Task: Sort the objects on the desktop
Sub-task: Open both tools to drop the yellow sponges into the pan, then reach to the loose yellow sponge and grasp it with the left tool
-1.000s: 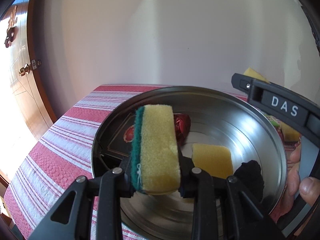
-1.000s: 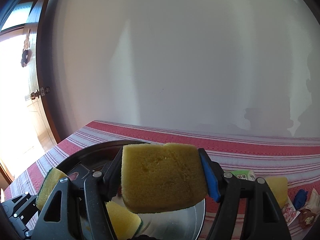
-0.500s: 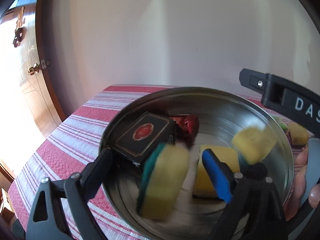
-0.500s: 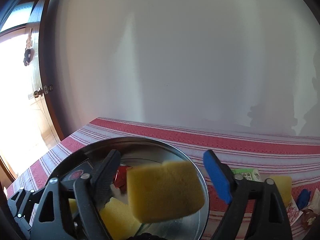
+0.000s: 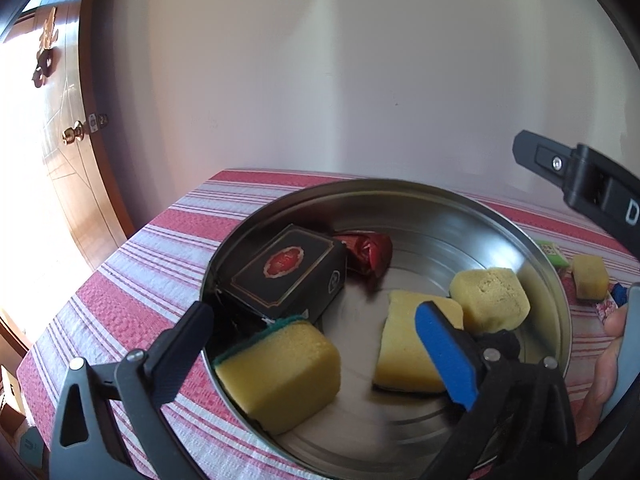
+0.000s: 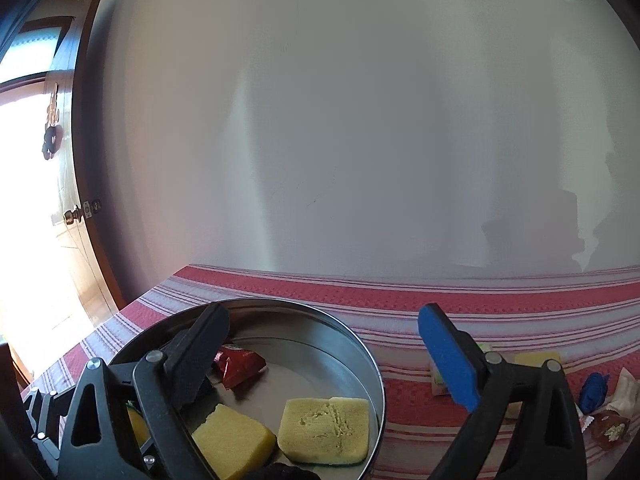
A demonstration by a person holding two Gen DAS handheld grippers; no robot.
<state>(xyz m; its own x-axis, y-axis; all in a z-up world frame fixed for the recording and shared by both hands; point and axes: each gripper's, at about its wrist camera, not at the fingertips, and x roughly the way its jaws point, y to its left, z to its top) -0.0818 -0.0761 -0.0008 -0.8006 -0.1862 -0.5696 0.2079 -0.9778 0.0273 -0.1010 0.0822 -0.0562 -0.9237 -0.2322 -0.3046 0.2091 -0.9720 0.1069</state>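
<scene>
We find the left gripper spread wide above the near rim of a round metal tin, with nothing between its fingers. The right gripper is likewise wide apart and holds nothing; it hangs above the right edge of the same tin.

The tin stands on a table covered by a red and white striped cloth. Inside it we record three yellow sponges. One with a green scouring layer lies at the near left, its green edge just beside a black box with a red emblem. A second sponge lies in the middle, partly hidden by the blue pad of the left gripper. A third sponge rests against the right wall of the tin. A red wrapped item lies at the back, just beside the black box. A dark object sits at the near right; we cannot identify it.

Outside the tin, to its right on the cloth, we note another yellow sponge, a green and white packet, a blue item and some wrapped sweets.
</scene>
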